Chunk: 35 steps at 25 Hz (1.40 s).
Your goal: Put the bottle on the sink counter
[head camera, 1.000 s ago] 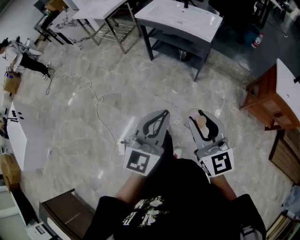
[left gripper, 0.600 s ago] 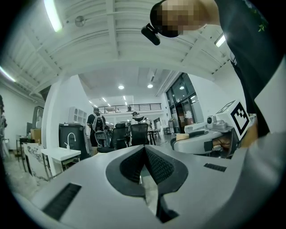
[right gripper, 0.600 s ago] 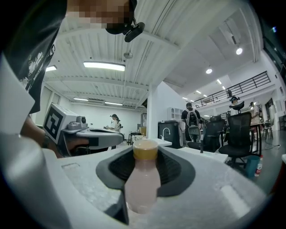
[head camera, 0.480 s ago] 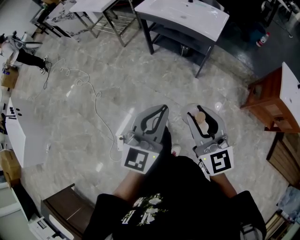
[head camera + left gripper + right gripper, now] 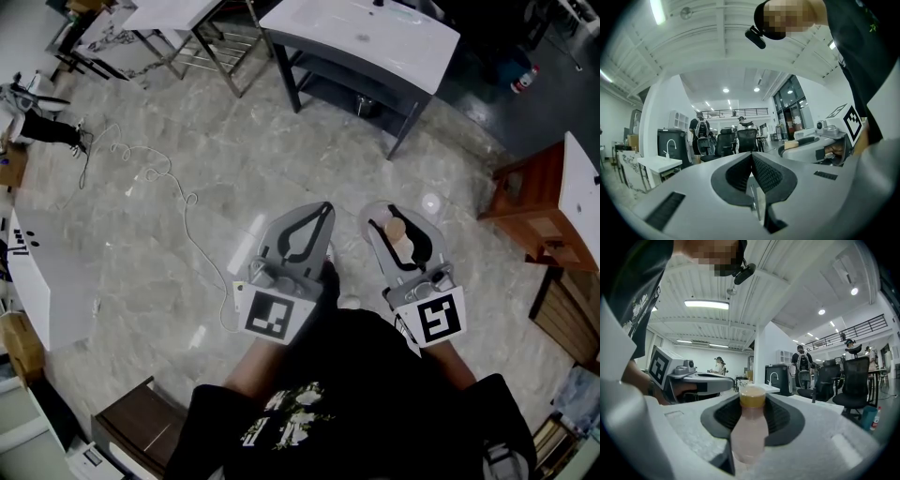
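A small bottle point(image 5: 398, 232) with pale pink contents and a tan cap lies between the jaws of my right gripper point(image 5: 395, 215), which is shut on it. In the right gripper view the bottle point(image 5: 749, 430) points forward with its cap at the jaw tips, inside my right gripper point(image 5: 752, 401). My left gripper point(image 5: 323, 208) is held beside it, shut and empty, with its black pads meeting at the tip of the left gripper point(image 5: 751, 155). Both hang above the marble floor. The white sink counter point(image 5: 323, 21) on a dark frame stands ahead, well beyond the grippers.
A wooden cabinet point(image 5: 536, 202) with a white top stands at the right. A white table point(image 5: 42, 281) is at the left and a dark cabinet point(image 5: 141, 424) at the lower left. A white cable point(image 5: 173, 192) trails over the floor. People and office chairs point(image 5: 851, 380) are in the distance.
The floor and furniture have shifted slightly in the head view as the person moves. Both grippers keep the same pose, with the bottle still in the right one.
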{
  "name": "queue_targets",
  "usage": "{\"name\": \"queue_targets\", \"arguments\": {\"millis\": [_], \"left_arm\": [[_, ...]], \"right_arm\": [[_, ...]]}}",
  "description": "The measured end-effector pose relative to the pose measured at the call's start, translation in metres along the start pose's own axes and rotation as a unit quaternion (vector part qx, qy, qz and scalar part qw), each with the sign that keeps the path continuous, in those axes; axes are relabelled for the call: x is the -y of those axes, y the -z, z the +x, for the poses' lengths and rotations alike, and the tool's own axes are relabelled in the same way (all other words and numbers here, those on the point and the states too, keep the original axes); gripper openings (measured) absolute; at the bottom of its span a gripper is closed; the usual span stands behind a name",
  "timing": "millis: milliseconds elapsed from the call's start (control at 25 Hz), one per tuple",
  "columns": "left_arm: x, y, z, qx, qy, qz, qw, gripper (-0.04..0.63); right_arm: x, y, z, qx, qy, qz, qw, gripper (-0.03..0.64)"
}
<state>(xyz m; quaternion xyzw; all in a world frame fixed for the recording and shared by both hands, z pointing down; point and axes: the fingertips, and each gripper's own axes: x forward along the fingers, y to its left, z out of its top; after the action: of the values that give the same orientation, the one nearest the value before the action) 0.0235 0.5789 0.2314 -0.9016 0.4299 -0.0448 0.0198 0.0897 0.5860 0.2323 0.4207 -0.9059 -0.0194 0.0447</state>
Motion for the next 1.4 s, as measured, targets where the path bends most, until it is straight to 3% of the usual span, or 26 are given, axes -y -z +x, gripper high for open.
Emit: {"name": "queue_targets", "arguments": {"millis": [440, 920, 1400], "left_arm": [[-0.077, -0.003, 0.049, 0.011, 0.022, -0.004, 0.9997, 0.014], [-0.135, 0.009, 0.061, 0.021, 0.045, 0.018, 0.9986, 0.014], [-0.171, 0.025, 0.054, 0.022, 0.015, -0.011, 0.9996, 0.014]], "right_arm": [[0.033, -0.013, 0.078, 0.005, 0.026, -0.007, 1.0, 0.127], [0.035, -0.014, 0.137, 0.01, 0.044, -0.013, 0.999, 0.127], [0.037, -0.014, 0.167, 0.005, 0.042, -0.031, 0.999, 0.127]]}}
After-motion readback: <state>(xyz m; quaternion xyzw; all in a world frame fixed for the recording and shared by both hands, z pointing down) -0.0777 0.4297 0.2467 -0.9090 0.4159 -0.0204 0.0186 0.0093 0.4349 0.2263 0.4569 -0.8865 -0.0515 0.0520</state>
